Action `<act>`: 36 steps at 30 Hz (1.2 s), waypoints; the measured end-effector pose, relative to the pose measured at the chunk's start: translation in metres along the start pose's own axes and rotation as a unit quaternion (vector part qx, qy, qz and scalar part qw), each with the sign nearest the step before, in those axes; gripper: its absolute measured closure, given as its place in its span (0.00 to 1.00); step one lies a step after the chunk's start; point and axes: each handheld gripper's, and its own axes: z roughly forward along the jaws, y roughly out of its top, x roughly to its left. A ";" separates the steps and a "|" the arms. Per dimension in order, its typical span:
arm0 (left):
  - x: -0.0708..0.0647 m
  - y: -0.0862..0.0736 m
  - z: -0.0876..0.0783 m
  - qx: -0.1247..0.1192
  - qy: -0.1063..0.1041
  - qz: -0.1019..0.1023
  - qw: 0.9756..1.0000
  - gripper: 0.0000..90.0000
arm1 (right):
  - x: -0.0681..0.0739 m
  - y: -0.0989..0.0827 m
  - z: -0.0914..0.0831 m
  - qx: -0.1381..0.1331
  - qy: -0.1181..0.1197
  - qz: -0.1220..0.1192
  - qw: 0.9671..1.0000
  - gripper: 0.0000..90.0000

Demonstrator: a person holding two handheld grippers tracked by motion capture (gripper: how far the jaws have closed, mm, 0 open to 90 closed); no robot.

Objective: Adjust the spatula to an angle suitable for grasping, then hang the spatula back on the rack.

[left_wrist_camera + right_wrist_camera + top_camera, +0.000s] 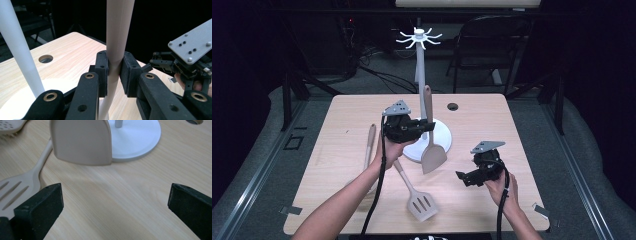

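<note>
Left gripper view: left gripper [114, 72] clamping solid spatula [430, 134] mid-handle, holding it upright, blade hanging just in front of rack base [443, 134]. Likely light, stiff, smooth plastic; handle best hold. Right gripper [468, 177] gaping wide, holding nothing, right of base.

slotted spatula [421, 202] on table [492, 120], folding chair [484, 37] behind
</note>
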 end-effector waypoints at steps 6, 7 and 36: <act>0.002 0.005 -0.002 0.003 -0.006 0.011 1.000 0.86 | -0.004 -0.013 -0.003 0.010 0.009 0.012 1.000 0.00; 0.002 0.005 -0.002 0.003 -0.008 0.012 1.000 0.86 | -0.005 -0.015 -0.004 0.008 0.014 0.013 1.000 0.00; 0.008 0.031 -0.011 0.009 -0.043 0.045 0.998 0.86 | -0.009 -0.011 -0.009 0.027 -0.015 -0.009 0.999 0.03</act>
